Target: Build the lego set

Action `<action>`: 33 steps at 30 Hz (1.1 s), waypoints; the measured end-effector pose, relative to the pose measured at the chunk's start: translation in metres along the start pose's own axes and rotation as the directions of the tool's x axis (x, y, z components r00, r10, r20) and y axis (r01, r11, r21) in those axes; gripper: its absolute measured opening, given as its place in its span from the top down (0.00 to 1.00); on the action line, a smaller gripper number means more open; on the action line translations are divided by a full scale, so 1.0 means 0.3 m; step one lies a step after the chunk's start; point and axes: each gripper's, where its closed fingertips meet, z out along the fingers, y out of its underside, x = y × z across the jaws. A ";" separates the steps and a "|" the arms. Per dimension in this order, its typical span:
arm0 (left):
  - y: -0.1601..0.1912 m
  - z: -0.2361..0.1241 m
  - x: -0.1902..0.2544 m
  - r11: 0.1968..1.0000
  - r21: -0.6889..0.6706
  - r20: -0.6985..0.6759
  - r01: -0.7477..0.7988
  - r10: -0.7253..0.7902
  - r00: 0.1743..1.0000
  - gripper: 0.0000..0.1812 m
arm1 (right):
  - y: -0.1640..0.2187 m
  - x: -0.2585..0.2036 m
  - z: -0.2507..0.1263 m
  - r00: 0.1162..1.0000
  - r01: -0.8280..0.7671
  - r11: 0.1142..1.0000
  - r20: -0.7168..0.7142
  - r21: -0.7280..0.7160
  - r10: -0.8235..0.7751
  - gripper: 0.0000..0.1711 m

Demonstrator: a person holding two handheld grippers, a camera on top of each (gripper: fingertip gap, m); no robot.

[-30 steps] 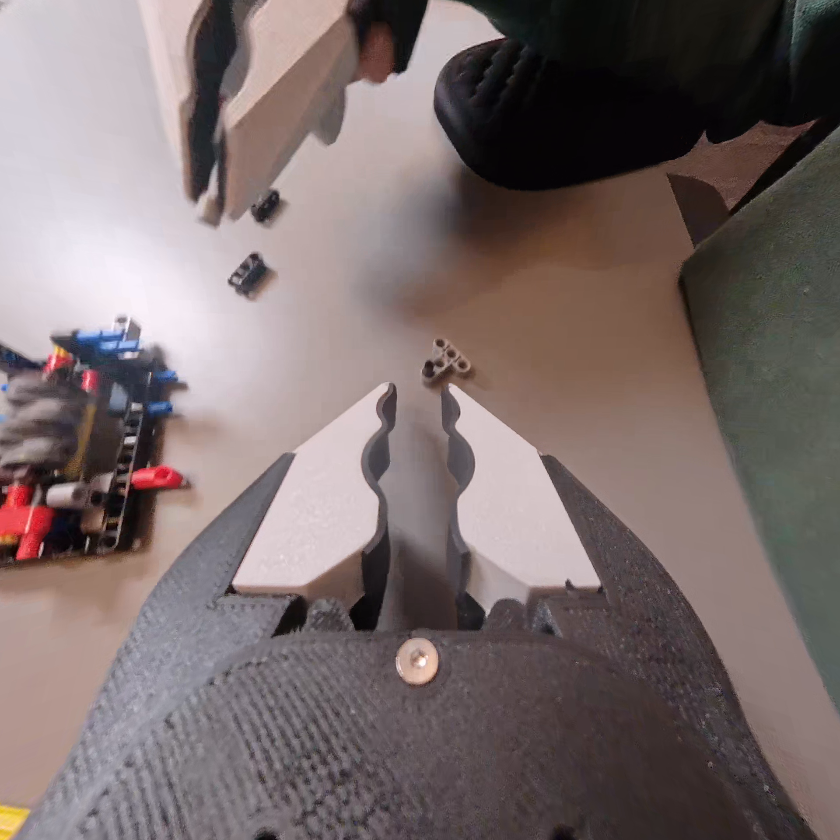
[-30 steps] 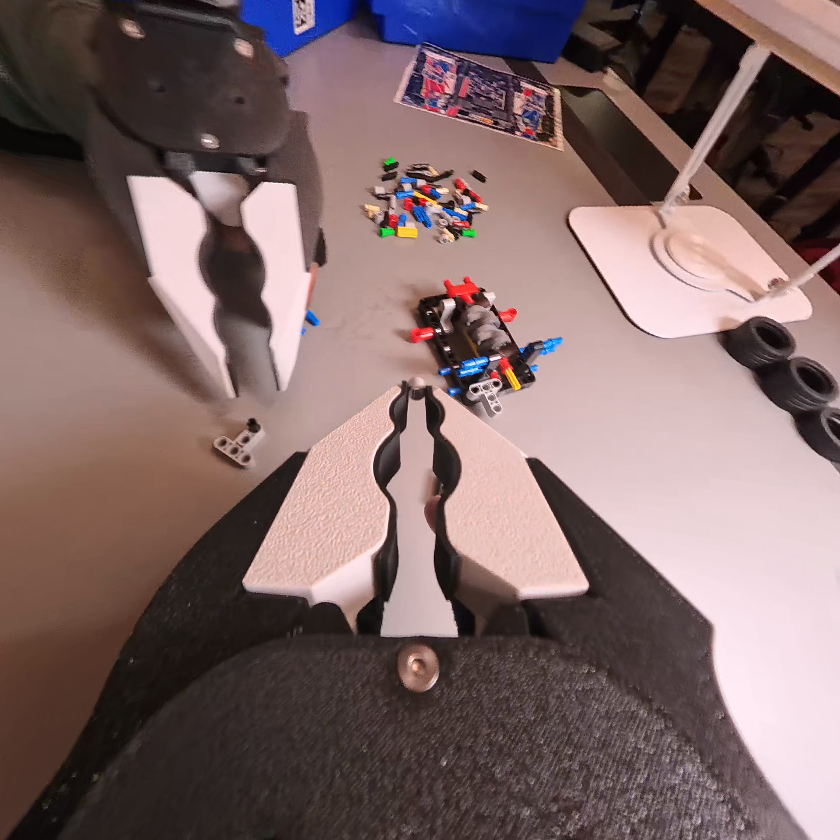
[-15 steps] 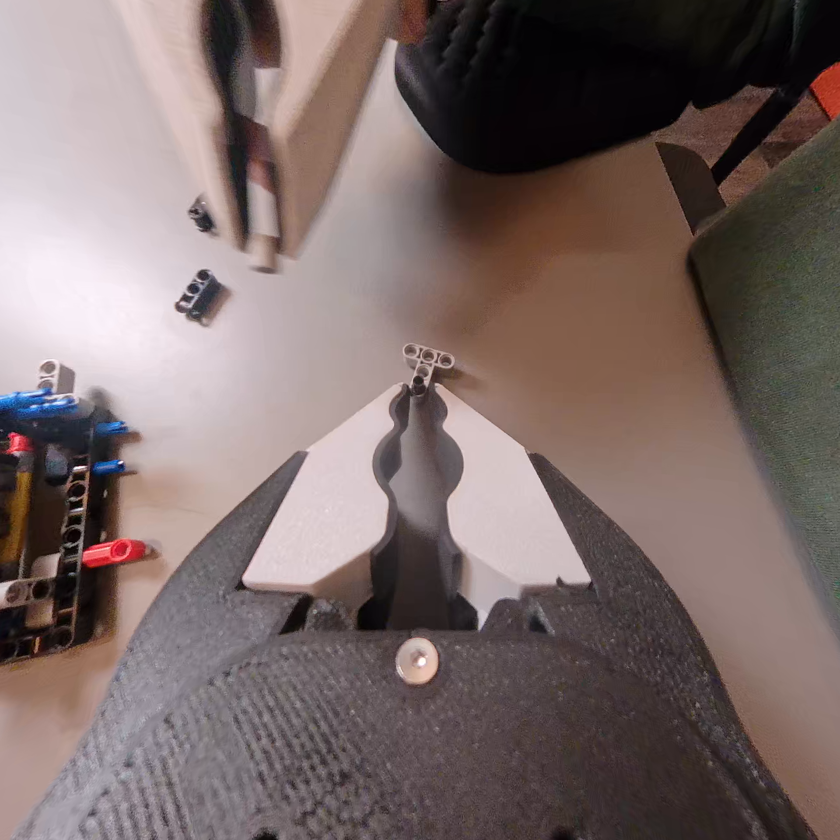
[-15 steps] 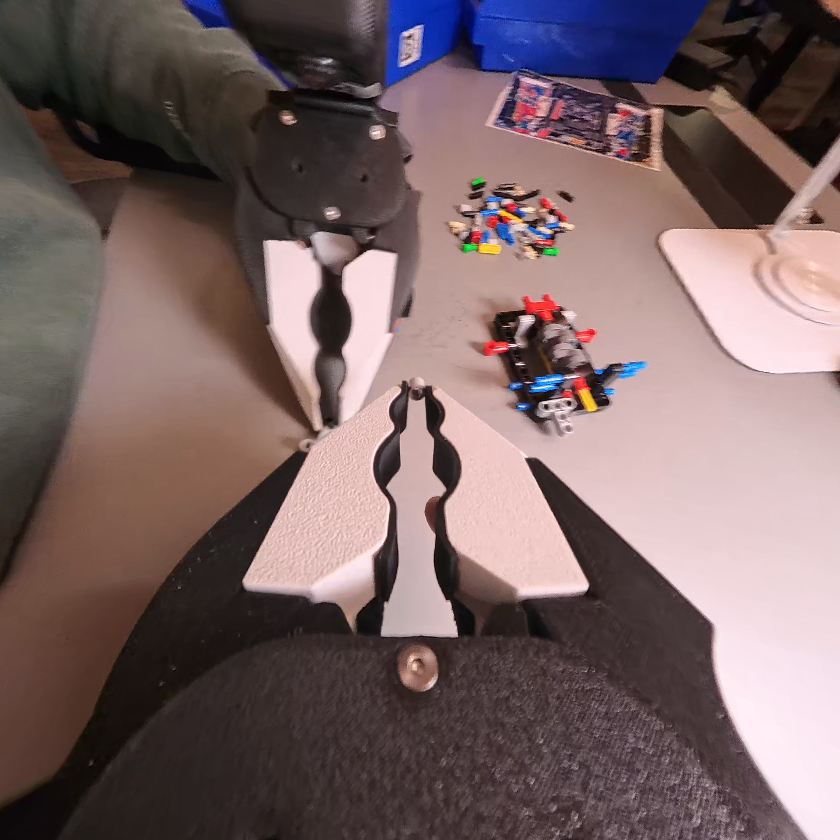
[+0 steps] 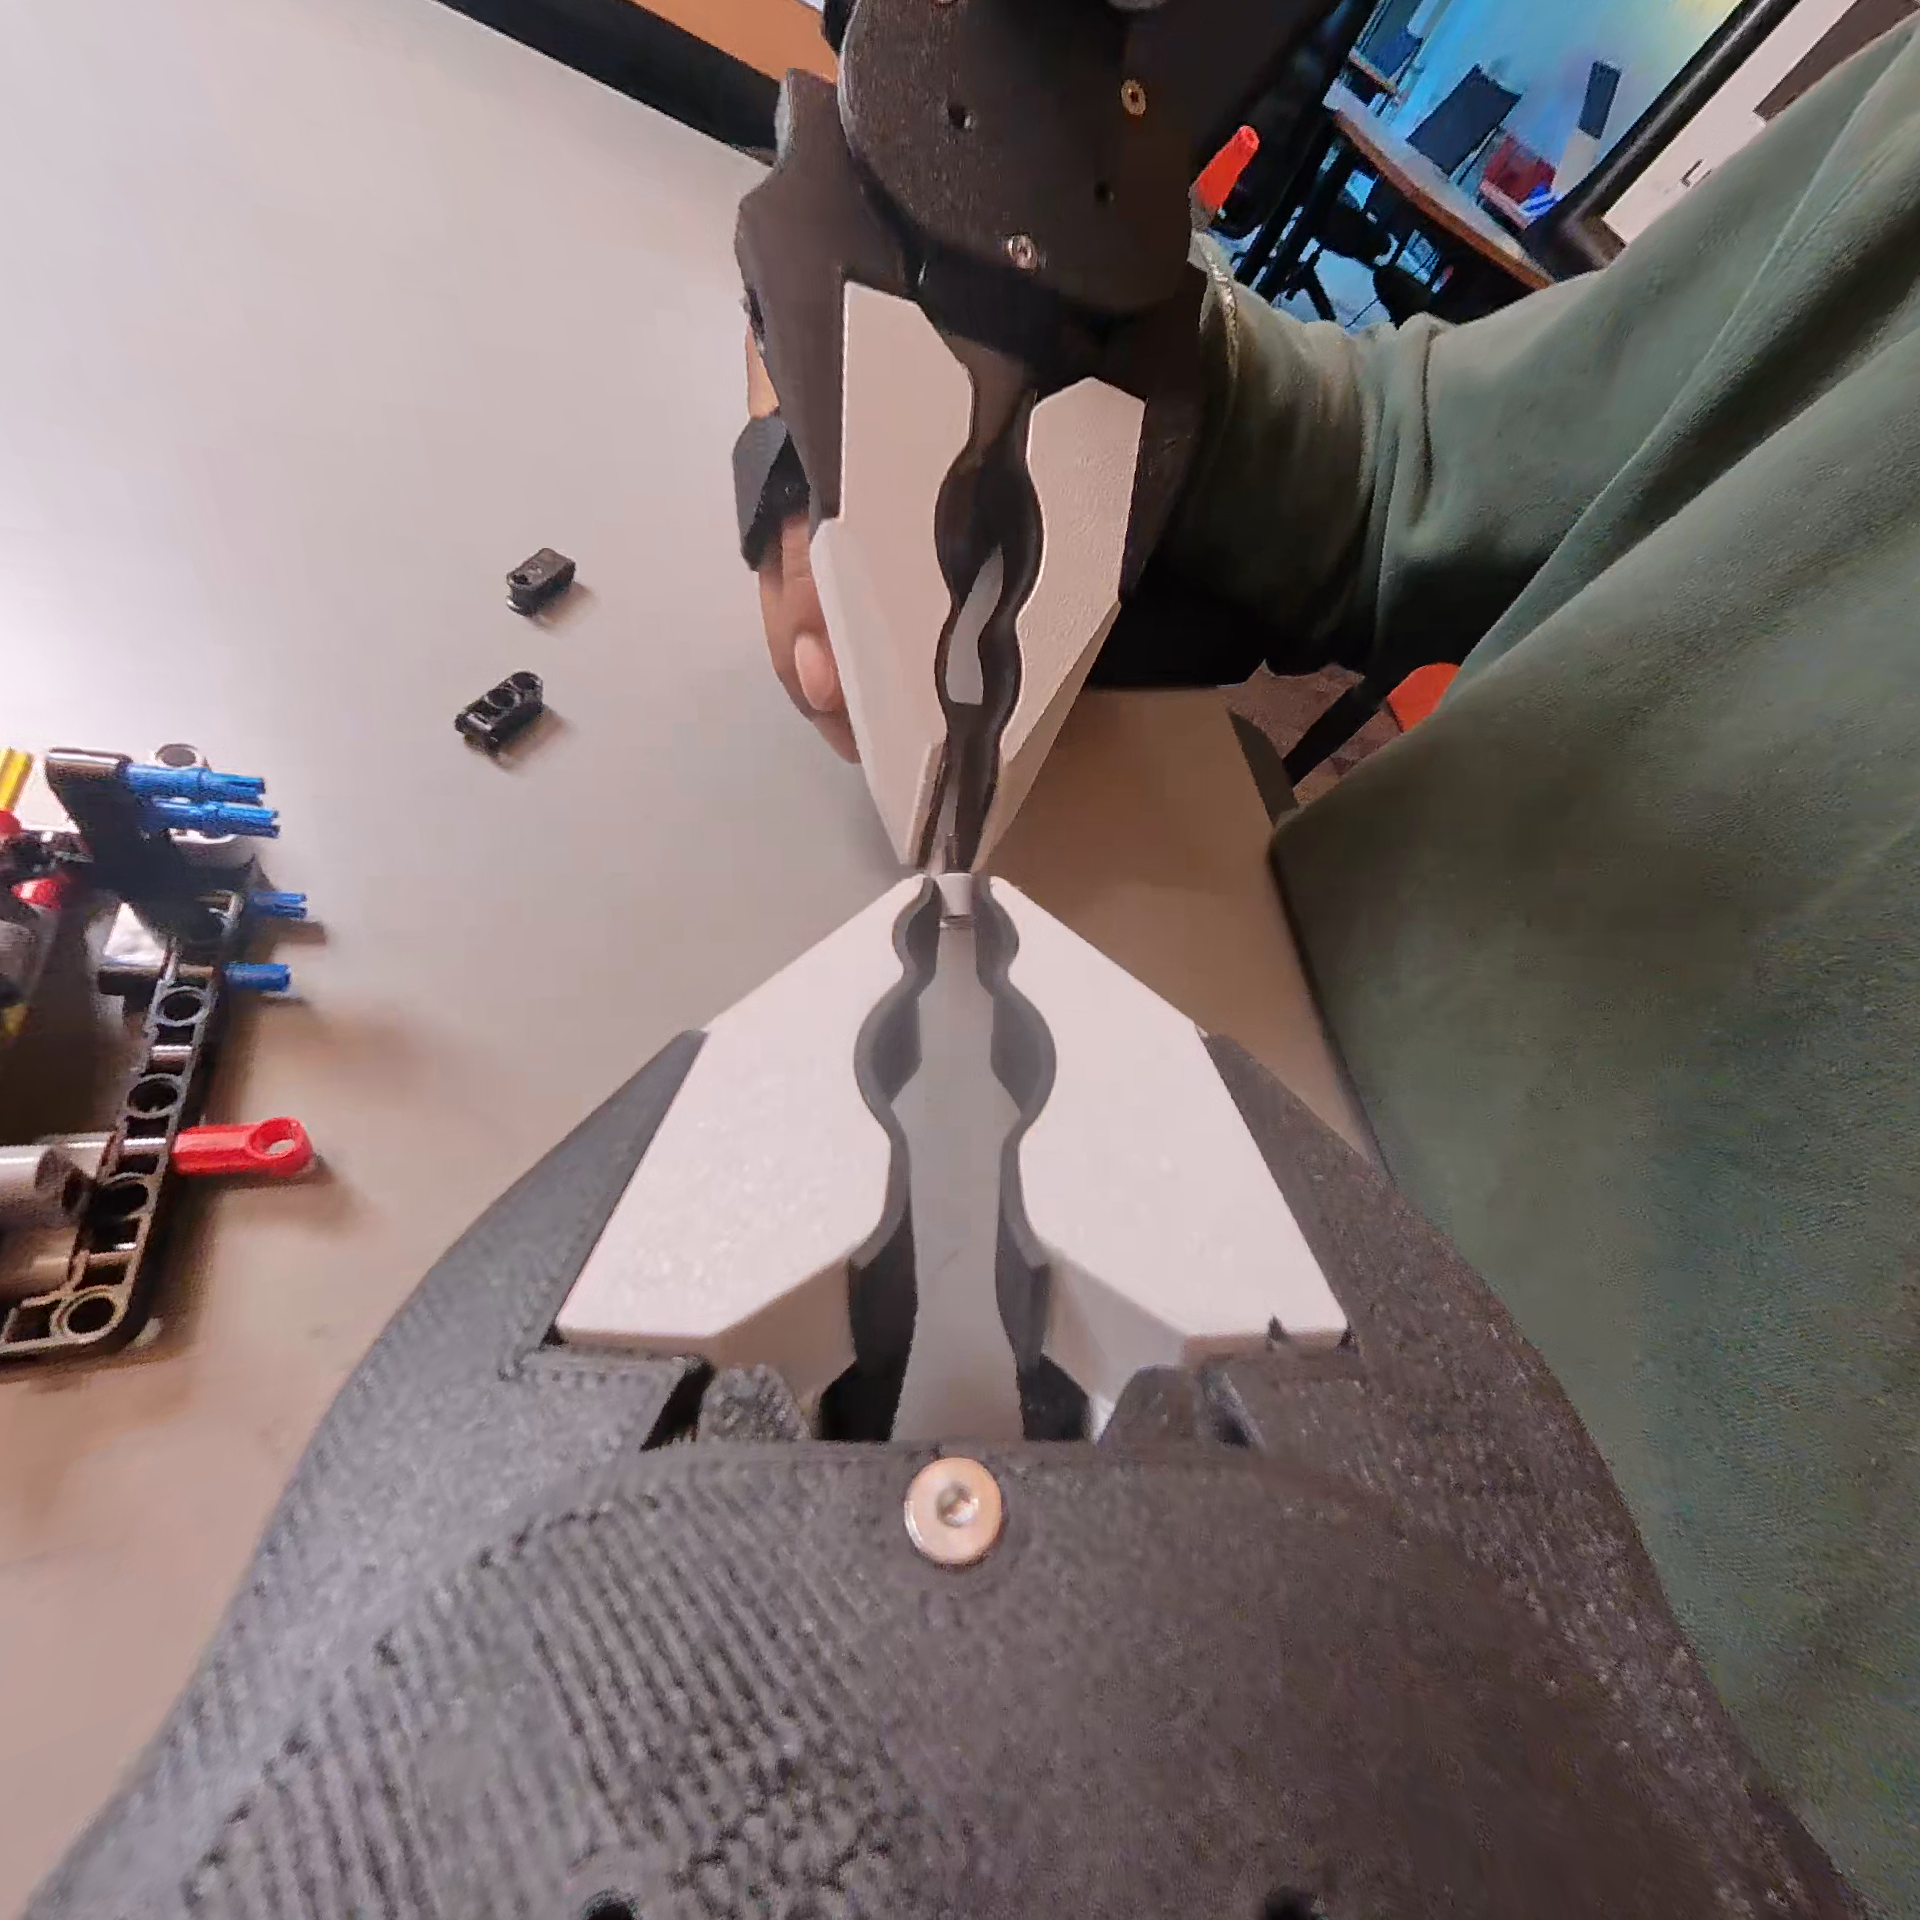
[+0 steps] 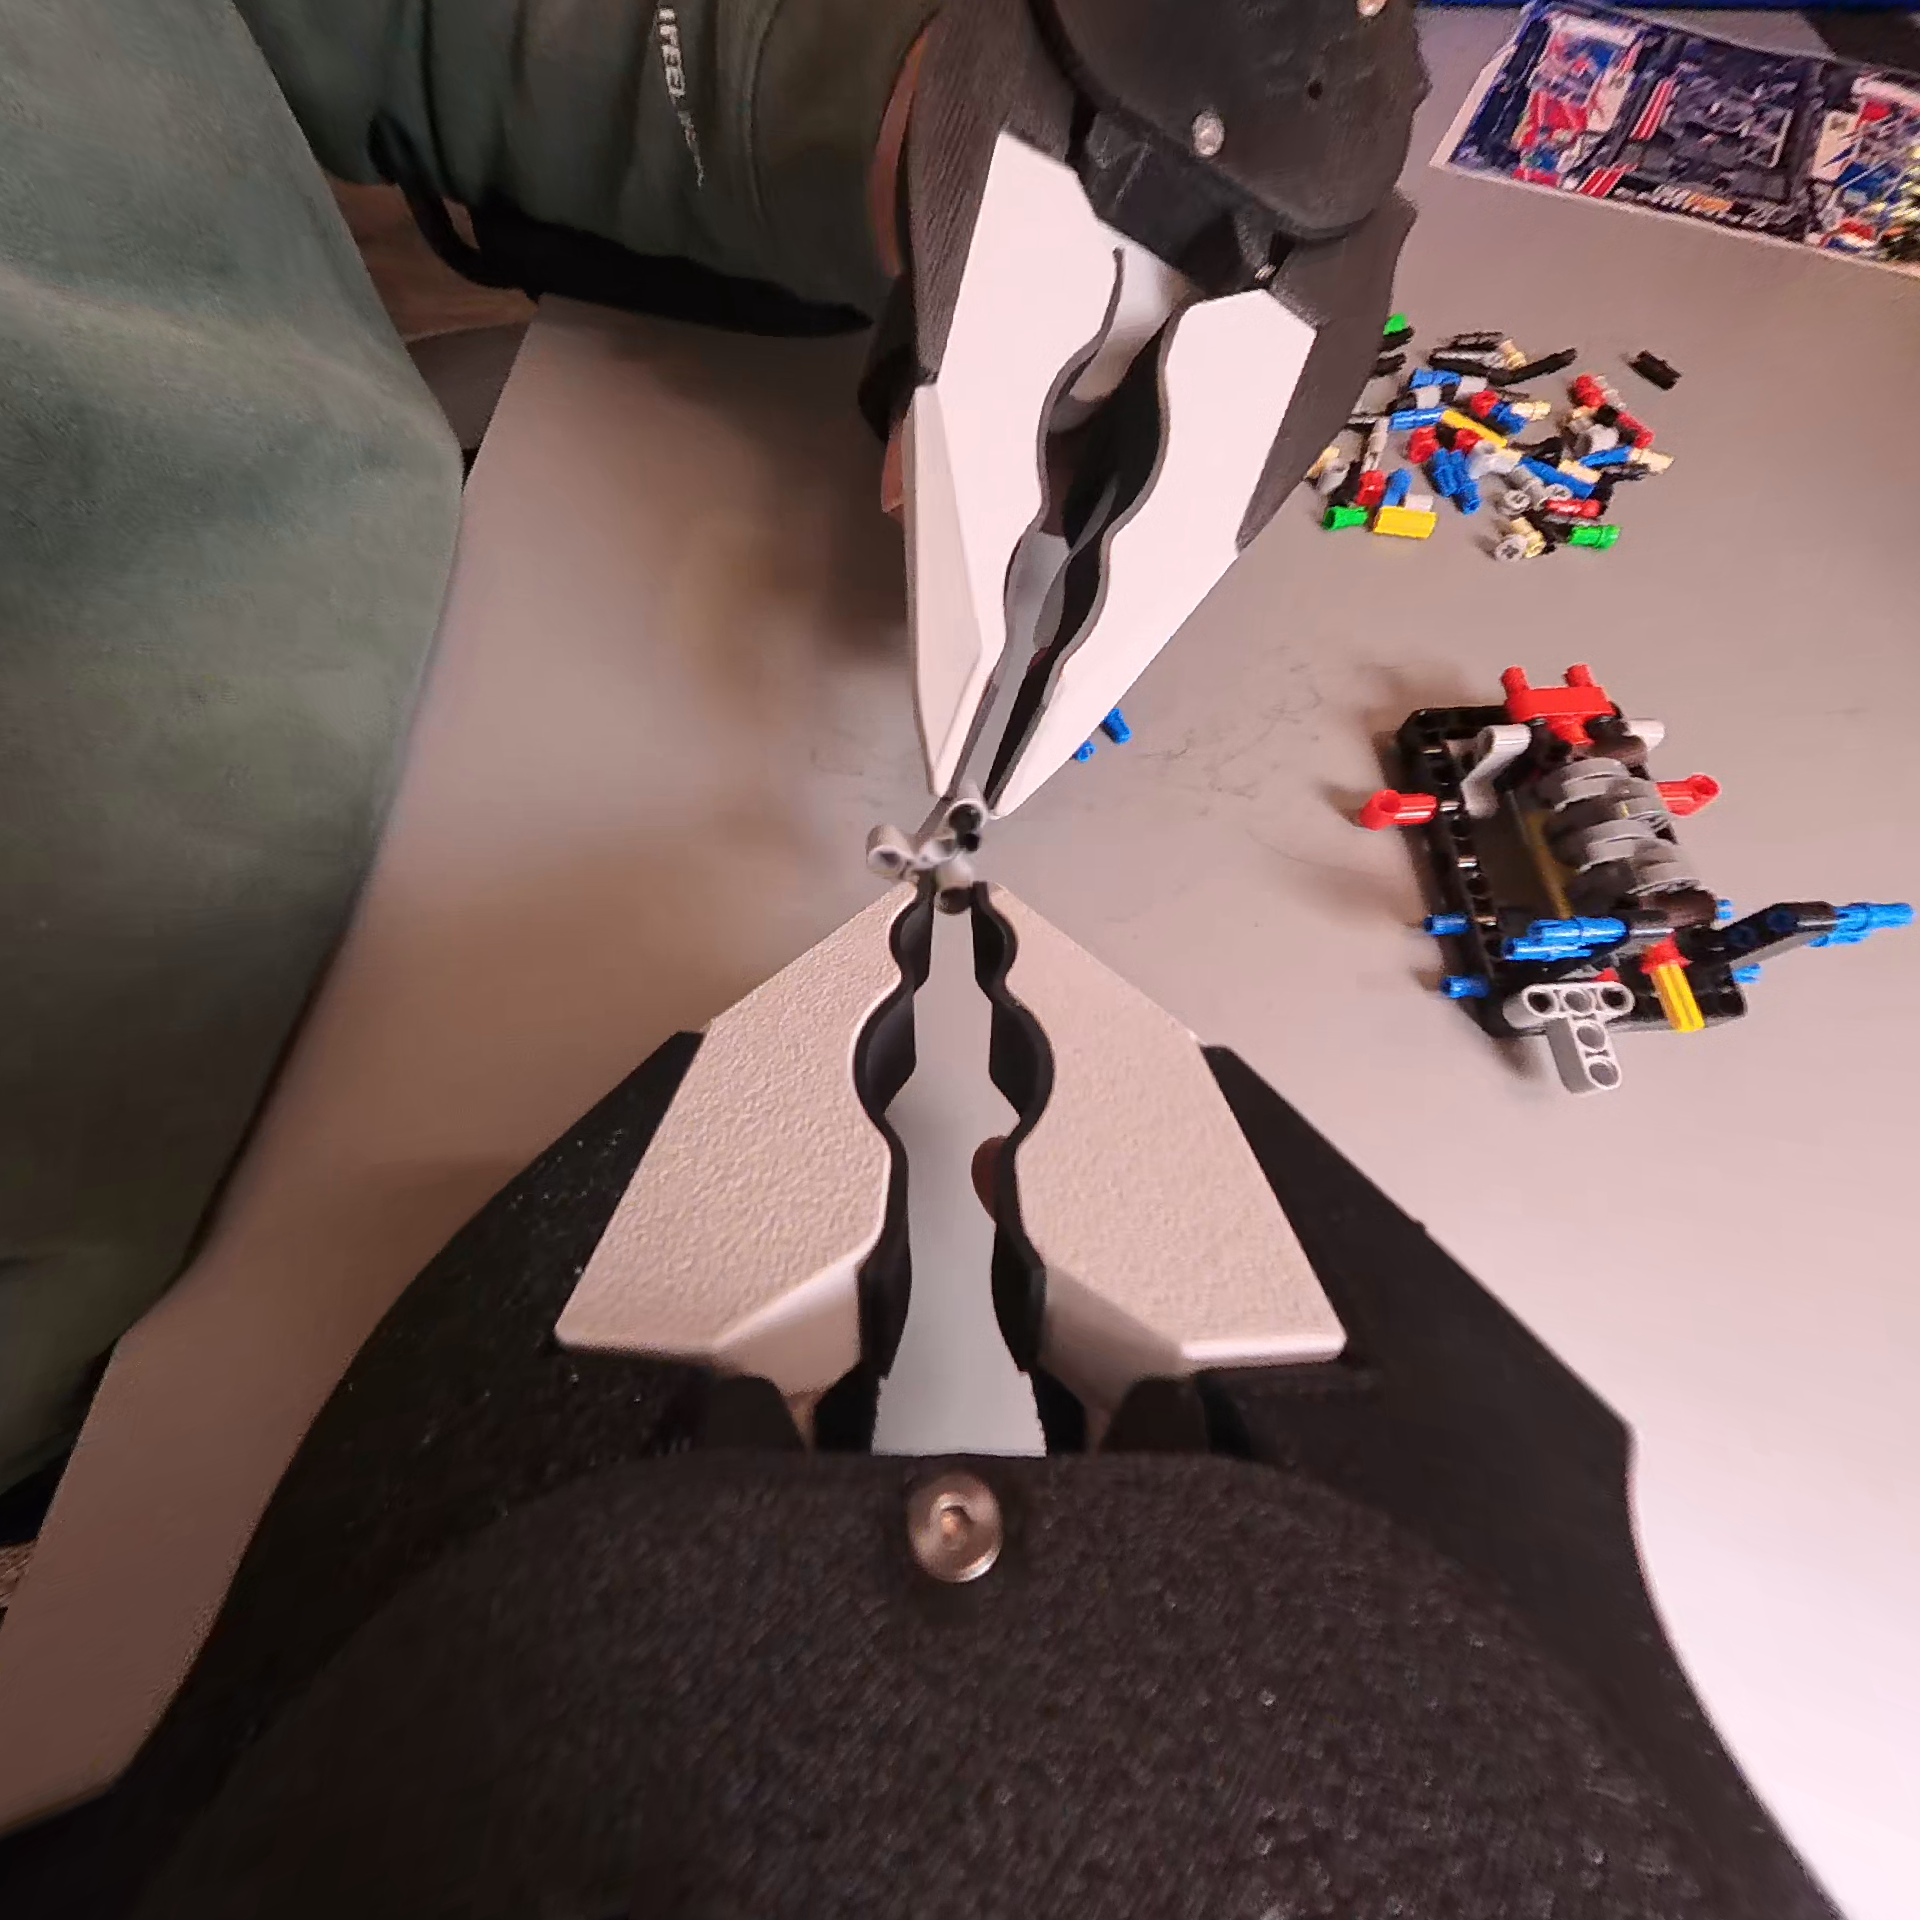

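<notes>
My left gripper [image 5: 956, 902] is shut on a small grey T-shaped beam [image 6: 920, 840] and holds it above the table. My right gripper [image 6: 951, 902] is shut on a small grey pin [image 6: 954, 891]. The two grippers meet tip to tip, with the pin against the beam. In the left wrist view the right gripper [image 5: 948, 850] points down from above. In the right wrist view the left gripper [image 6: 961, 816] comes in from above. The part-built black chassis [image 6: 1590, 862] lies on the table to the right, and also shows in the left wrist view [image 5: 114, 1091].
A pile of loose coloured pieces [image 6: 1496, 447] and an instruction sheet [image 6: 1683, 135] lie at the far right. Two small black connectors [image 5: 540, 571] [image 5: 502, 707] lie on the table. A person's green sleeve [image 5: 1662, 935] fills the right side, beside the table edge [image 5: 1262, 748]. Only a small space, under 4 cm, lies between the two pairs of fingers.
My left gripper shut on the grey T-shaped beam and lifted it off the table. My right gripper brought its pin over until the two tips met.
</notes>
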 end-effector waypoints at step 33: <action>-0.101 -0.111 -0.029 0.972 0.206 0.162 -0.112 0.079 0.984 1.00 | -0.132 0.094 -0.039 0.986 -0.150 0.920 -0.008 0.362 0.164 0.97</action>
